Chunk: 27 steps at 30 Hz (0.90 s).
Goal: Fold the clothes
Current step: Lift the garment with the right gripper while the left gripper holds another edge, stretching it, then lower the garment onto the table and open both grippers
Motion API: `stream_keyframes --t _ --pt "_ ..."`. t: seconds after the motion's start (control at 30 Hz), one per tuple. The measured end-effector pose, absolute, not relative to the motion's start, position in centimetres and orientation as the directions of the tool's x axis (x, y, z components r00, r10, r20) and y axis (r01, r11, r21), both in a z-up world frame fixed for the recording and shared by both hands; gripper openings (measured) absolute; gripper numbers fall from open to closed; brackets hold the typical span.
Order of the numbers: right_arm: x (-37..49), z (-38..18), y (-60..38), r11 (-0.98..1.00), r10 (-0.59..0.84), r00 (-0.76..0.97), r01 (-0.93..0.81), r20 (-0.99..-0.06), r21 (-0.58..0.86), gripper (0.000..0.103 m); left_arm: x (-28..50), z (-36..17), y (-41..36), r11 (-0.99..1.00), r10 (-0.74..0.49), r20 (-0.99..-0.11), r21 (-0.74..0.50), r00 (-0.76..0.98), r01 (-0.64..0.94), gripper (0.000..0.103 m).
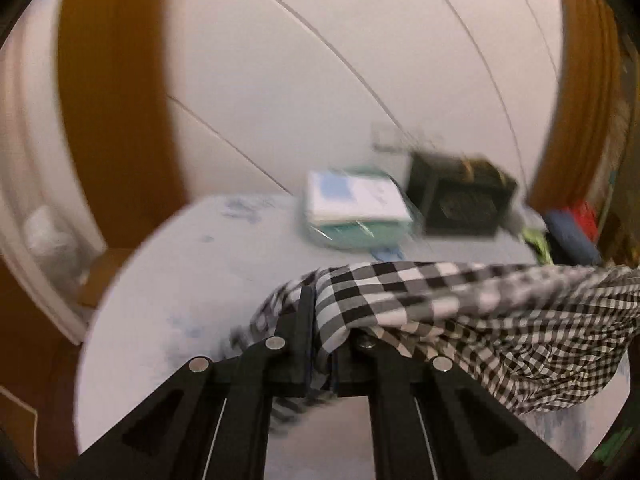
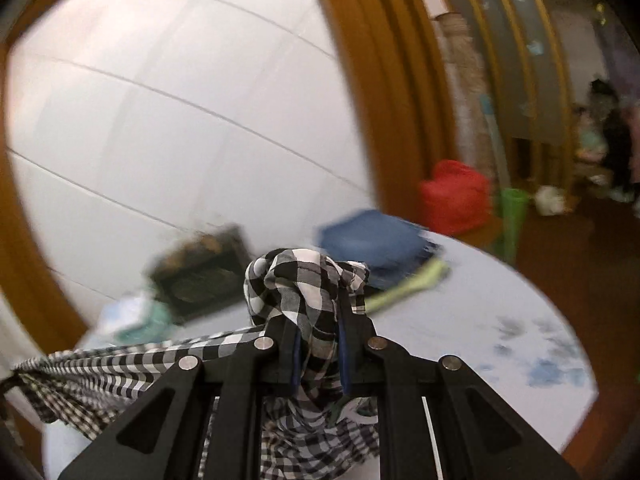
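Both wrist views look close along their fingers; sharing the table (image 1: 168, 280).

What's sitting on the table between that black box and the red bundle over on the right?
In the right wrist view, a folded blue cloth lies between the black box and the red bundle.

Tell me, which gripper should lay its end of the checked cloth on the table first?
Probably left. The left gripper pinches the checked cloth over bare table. The right gripper holds a bunched end near the blue pile.
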State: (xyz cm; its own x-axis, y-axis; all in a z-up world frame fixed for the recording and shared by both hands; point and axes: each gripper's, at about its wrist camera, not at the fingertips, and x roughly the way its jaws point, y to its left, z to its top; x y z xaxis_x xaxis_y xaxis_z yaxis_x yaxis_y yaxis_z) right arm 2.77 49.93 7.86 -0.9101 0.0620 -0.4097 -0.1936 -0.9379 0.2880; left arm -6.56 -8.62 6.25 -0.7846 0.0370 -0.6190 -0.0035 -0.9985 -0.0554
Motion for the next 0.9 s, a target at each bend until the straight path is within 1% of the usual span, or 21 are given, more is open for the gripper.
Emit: stream_keyframes --t 0.07,0.1,0.17,0.23,0.33,0.37,0.43,0.53,0.6,0.67,0.7,0.73,0.77,0.8,0.83,0.87,0.9 --pt "2.7 8.8 48.4 -0.94 -0.008 -0.926 -0.122 -0.378 0.319 0.013 -4.2 7.6 -10.7 -0.998 0.012 -0.6 -0.059 -0.8 0.029 0.006" --pt "2.9 9.2 47.7 -0.944 -0.019 -0.93 -0.104 -0.366 0.314 0.013 -3.1 8.0 -11.6 -0.997 0.004 -0.597 -0.063 -0.802 0.042 0.006" --pt "3.4 10.1 46.4 -0.949 -0.037 -0.941 -0.072 -0.336 0.306 0.013 -1.0 8.7 -13.2 -0.995 -0.006 -0.592 -0.077 -0.806 0.064 0.006" --pt "4.2 11.3 45.3 -0.953 -0.052 -0.953 -0.042 -0.299 0.299 0.013 0.7 9.2 -14.4 -0.992 0.009 -0.593 -0.109 -0.805 0.069 0.006" --pt "5.6 13.6 44.6 -0.96 -0.057 -0.97 -0.012 -0.237 0.281 0.013 1.2 9.2 -15.2 -0.991 0.021 -0.592 -0.121 -0.806 0.063 0.009" --pt "5.4 14.2 44.4 -0.964 -0.057 -0.97 -0.008 -0.235 0.267 0.013 1.3 9.2 -15.4 -0.991 0.022 -0.592 -0.121 -0.806 0.062 0.009" --pt "3.7 14.5 44.3 -0.971 -0.056 -0.963 -0.009 -0.262 0.24 0.013 -0.1 8.2 -15.2 -0.99 0.032 -0.616 -0.127 -0.787 0.059 0.009" --pt "-1.3 13.1 44.1 -0.975 -0.056 -0.934 -0.025 -0.353 0.22 0.013 -4.5 5.4 -14.4 -0.992 0.026 -0.663 -0.108 -0.748 0.062 0.009" --pt "-5.7 11.0 43.7 -0.975 -0.062 -0.906 -0.035 -0.419 0.219 0.013 -7.6 3.4 -14.2 -0.993 -0.008 -0.688 -0.079 -0.726 0.086 0.009" --pt "-10.3 8.7 43.1 -0.977 -0.074 -0.876 -0.034 -0.477 0.212 0.014 -11.3 0.7 -14.5 -0.99 -0.077 -0.715 -0.031 -0.695 0.14 0.01" --pt "-12.7 7.3 42.6 -0.977 -0.075 -0.86 -0.039 -0.504 0.212 0.018 -13.2 -0.6 -14.6 -0.986 -0.11 -0.726 -0.006 -0.678 0.167 0.016" --pt "-14.6 6.0 42.4 -0.976 -0.078 -0.842 -0.045 -0.534 0.214 0.028 -14.7 -1.9 -14.8 -0.982 -0.136 -0.742 0.015 -0.656 0.186 0.023" --pt "-16.3 4.8 42.1 -0.975 -0.079 -0.818 -0.056 -0.57 0.215 0.046 -15.4 -2.9 -14.9 -0.982 -0.138 -0.761 0.021 -0.634 0.188 0.035" --pt "-17.3 3.7 41.9 -0.973 -0.074 -0.8 -0.072 -0.595 0.218 0.054 -15.8 -3.8 -14.8 -0.983 -0.127 -0.777 0.016 -0.617 0.181 0.04" --pt "-18.1 2.7 41.7 -0.972 -0.071 -0.783 -0.086 -0.618 0.221 0.06 -16.1 -4.7 -14.8 -0.985 -0.115 -0.792 0.011 -0.599 0.174 0.04" --pt "-18.2 2.0 41.7 -0.97 -0.075 -0.77 -0.092 -0.634 0.227 0.06 -16.4 -5.6 -14.7 -0.986 -0.104 -0.807 0.006 -0.581 0.168 0.04" --pt "-17.8 1.4 41.9 -0.968 -0.075 -0.76 -0.099 -0.645 0.23 0.065 -16.8 -6.5 -14.6 -0.987 -0.093 -0.821 0.001 -0.563 0.161 0.043"
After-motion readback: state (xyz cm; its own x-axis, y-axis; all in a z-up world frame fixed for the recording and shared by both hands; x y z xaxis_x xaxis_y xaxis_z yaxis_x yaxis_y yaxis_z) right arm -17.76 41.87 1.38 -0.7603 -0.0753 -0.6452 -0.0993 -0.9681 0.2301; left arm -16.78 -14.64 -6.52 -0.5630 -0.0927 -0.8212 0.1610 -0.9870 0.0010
